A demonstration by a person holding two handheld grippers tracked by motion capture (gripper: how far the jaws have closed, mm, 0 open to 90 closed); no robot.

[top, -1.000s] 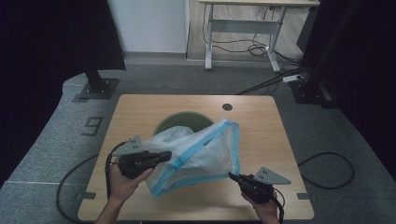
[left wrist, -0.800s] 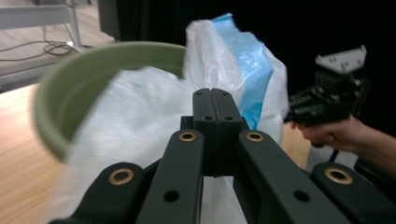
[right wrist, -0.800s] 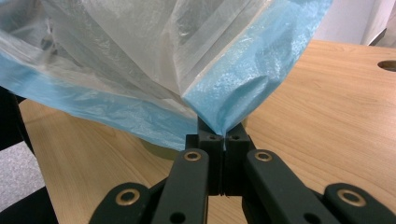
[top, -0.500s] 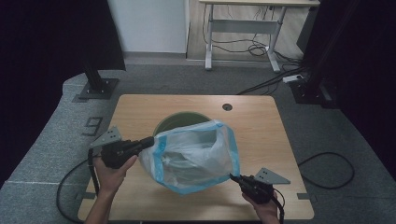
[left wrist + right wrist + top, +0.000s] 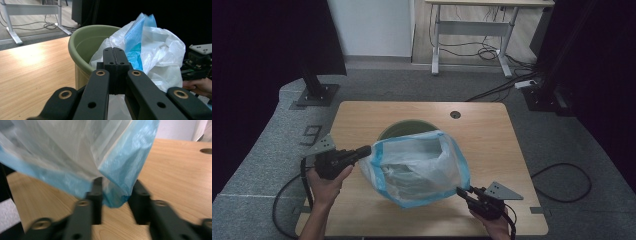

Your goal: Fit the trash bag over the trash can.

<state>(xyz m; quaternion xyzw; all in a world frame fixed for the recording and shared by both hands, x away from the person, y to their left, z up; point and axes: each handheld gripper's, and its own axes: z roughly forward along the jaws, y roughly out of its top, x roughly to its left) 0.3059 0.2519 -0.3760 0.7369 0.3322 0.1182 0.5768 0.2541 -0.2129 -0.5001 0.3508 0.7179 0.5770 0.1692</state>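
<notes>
Bag (image 5: 419, 167) blocks table (image 5: 492, 135) middle (bin (image 5: 399, 129) behind); far right bare.

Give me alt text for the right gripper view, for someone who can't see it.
The right gripper has its two black jaws apart, having just been opening, with the blue-edged corner of a translucent plastic bag hanging between them, seemingly no longer clamped. Behind lies the light wooden table. The picture is slightly blurred.
</notes>
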